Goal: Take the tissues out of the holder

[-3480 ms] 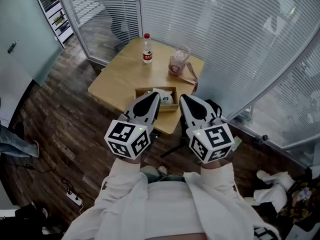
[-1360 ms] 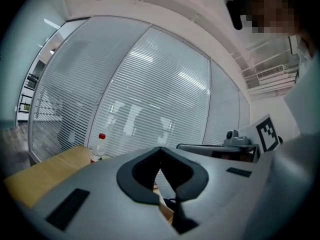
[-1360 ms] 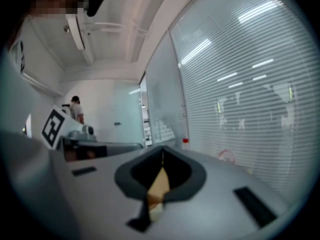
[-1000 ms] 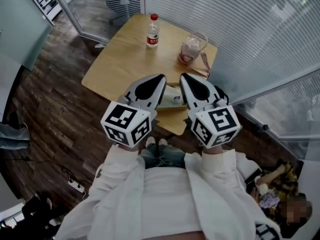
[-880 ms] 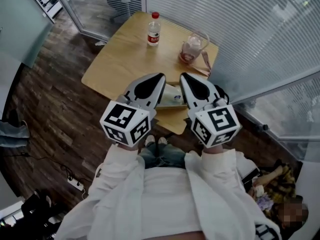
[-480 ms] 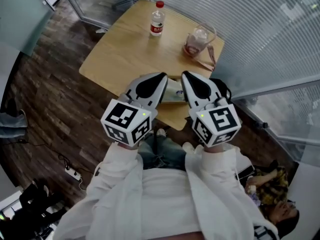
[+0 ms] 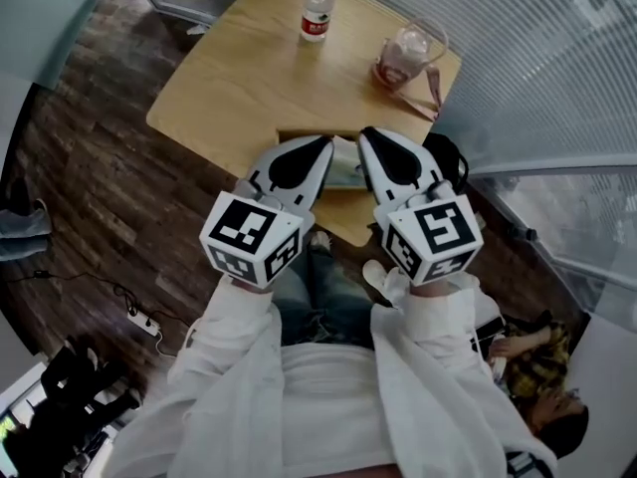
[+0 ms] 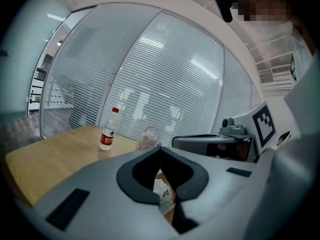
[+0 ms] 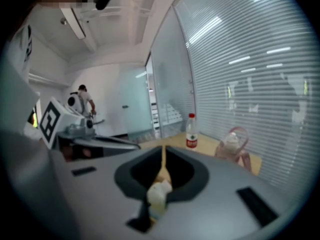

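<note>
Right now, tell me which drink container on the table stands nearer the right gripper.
The pinkish handled jug, ahead of the right gripper; the red-capped bottle stands farther away to the left.

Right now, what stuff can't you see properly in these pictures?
Head view: the left gripper and right gripper cover most of the tissue holder.
Both gripper views: only a sliver of the tissues shows past the shut jaws.
All views: the water bottle label is too small to read.
Gripper views: the pink jug is blurry.
</note>
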Available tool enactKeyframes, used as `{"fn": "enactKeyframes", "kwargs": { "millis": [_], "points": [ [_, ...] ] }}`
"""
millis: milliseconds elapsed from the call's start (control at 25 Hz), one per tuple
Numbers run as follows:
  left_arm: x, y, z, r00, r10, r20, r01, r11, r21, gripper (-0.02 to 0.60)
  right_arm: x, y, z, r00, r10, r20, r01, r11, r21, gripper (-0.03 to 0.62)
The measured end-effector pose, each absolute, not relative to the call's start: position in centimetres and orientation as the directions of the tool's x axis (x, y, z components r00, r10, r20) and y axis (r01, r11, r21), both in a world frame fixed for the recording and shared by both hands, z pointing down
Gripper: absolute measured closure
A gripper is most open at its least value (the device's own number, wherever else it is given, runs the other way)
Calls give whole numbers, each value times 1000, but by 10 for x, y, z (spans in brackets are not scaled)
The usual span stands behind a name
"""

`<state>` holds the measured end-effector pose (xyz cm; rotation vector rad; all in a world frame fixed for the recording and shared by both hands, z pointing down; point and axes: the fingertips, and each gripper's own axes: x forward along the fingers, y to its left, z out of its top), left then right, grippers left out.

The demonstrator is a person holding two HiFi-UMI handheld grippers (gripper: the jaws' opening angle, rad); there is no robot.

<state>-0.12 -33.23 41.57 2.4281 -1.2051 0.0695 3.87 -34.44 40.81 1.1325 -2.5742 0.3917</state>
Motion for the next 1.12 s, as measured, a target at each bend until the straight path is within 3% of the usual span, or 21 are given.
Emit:
{"fn": "enactKeyframes", "kwargs": {
  "millis": [440, 1120],
  "points": [
    [-6, -322, 455, 602, -736, 310, -790, -489, 370, 572, 25, -328, 457, -645, -606, 466, -731, 668, -144, 579],
    [-19, -306, 493, 585, -736, 342, -793, -431, 430, 572, 3, -306, 508, -656, -507, 559, -695, 695, -185, 494]
  ]
}}
